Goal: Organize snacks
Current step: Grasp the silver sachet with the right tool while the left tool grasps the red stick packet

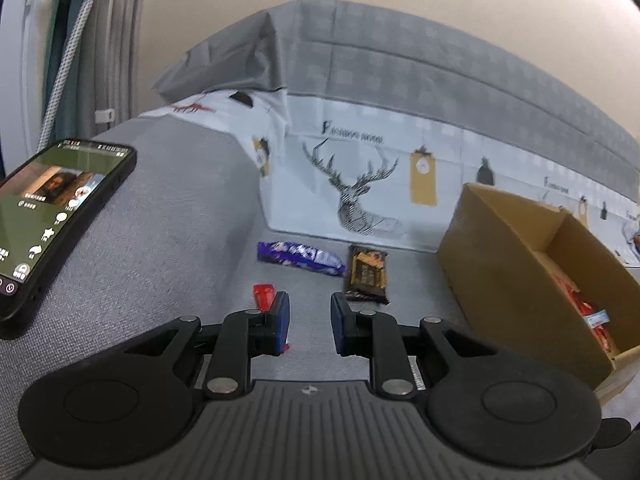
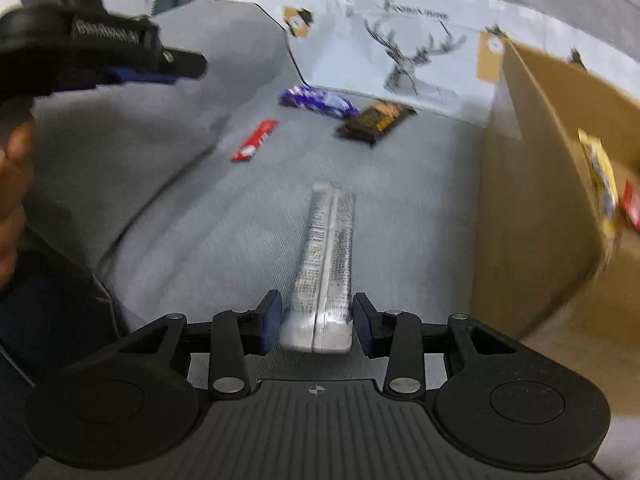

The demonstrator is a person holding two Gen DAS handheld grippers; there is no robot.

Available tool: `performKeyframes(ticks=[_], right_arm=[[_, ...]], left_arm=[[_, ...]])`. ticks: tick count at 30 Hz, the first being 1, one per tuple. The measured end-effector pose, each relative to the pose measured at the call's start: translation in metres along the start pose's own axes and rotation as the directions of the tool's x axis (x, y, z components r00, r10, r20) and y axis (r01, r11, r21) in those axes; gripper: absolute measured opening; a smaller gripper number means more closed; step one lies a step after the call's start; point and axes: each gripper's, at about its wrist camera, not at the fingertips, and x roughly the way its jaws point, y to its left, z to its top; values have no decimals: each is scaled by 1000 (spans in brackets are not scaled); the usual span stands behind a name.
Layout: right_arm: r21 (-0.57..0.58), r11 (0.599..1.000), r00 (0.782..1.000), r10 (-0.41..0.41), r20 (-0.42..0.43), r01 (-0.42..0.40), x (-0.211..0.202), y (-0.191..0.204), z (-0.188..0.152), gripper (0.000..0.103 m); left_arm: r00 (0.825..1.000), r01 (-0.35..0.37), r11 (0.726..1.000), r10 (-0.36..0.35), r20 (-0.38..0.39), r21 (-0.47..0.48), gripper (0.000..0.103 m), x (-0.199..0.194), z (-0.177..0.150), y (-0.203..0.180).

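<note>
A long silver foil snack bar (image 2: 326,264) with printed text sat gripped at its near end, pointing away. On the grey cloth lay a crinkled purple wrapper (image 2: 318,101), a dark brown-and-gold bar (image 2: 374,120) beside it, and a slim red stick pack (image 2: 256,140). The open brown cardboard box (image 2: 532,184) held red packets.

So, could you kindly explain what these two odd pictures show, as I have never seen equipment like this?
No robot here: a person carries a hand-held gripper in each hand, each with a fisheye camera looking along its fingers. The left view shows the left hand-held gripper, empty, over a grey cushion beside a phone. The right view shows the right hand-held gripper holding a silver snack bar. A red bar, a purple bar and a brown bar lie loose. The cardboard box already holds snacks.
</note>
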Motion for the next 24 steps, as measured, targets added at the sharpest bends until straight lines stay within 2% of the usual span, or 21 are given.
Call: performKeyframes(ticks=[2, 4, 6, 10, 11, 12, 14, 16, 17, 18, 23, 24], right_arm=[[-8, 1000, 1000, 2, 25, -2, 4, 1, 3, 44], [-36, 999, 999, 3, 46, -1, 8, 1, 5, 53], [-45, 999, 999, -5, 38, 6, 14, -4, 6, 53], [-6, 1000, 1000, 23, 9, -23, 24, -12, 10, 52], [-14, 1000, 1000, 28, 6, -28, 25, -10, 10, 50], [-31, 999, 1000, 28, 5, -28, 26, -9, 9, 40], [-72, 997, 1000, 22, 13, -21, 26, -5, 7, 37], [-90, 996, 999, 24, 21, -22, 24, -5, 7, 34], [-90, 996, 999, 27, 22, -25, 23, -6, 7, 34], [-86, 996, 999, 29, 23, -27, 22, -8, 8, 34], [-44, 998, 999, 41, 26, -40, 22, -16, 12, 34], [-37, 998, 999, 46, 25, -45, 23, -17, 12, 34]], left_arm=[[998, -35, 999, 35, -48, 2, 24, 8, 1, -1], [994, -54, 998, 55, -93, 18, 24, 21, 4, -4], [992, -66, 997, 71, -102, 45, 24, 33, 8, -10], [984, -142, 985, 151, -91, 100, 27, 66, 9, -23], [981, -157, 983, 166, -97, 93, 28, 76, 7, -23], [977, -175, 981, 184, -109, 87, 28, 87, 5, -22], [966, -220, 972, 229, -120, 87, 29, 103, 1, -19], [956, -255, 963, 265, -127, 85, 40, 115, -1, -16], [951, -266, 961, 275, -138, 82, 51, 121, -2, -15], [946, -275, 958, 285, -154, 85, 58, 127, -3, -14], [927, -302, 942, 326, -187, 146, 58, 149, -13, -23], [926, -303, 942, 327, -189, 144, 55, 150, -14, -24]])
